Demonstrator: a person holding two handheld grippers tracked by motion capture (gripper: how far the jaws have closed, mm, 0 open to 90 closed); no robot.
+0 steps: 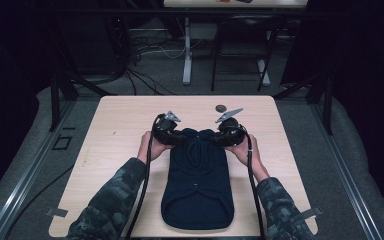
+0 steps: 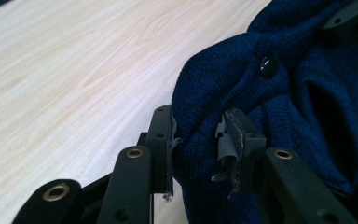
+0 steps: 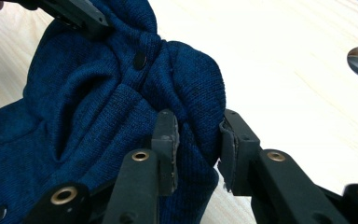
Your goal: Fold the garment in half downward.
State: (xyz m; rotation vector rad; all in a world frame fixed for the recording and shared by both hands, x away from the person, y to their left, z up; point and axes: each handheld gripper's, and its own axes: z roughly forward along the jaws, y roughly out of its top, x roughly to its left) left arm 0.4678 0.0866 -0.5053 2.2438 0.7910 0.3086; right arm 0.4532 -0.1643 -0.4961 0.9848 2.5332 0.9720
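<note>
The navy knit cardigan (image 1: pixel 196 180) lay on the table (image 1: pixel 115 130); soft, light, floppy; both grippers, left (image 1: pixel 174 136) and right (image 1: pixel 224 135), had fingers clamped on its far corners; sensible holds.

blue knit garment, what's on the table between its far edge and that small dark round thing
Bare wood: in the high view, nothing lies between the blue knit garment and the small dark round thing on the table.

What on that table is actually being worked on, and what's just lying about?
In use:
- navy knitted garment, buttoned
- left gripper, fingers pinching one top corner
- right gripper, fingers pinching the other

Lying about:
- small dark round object near the table's far edge
</note>
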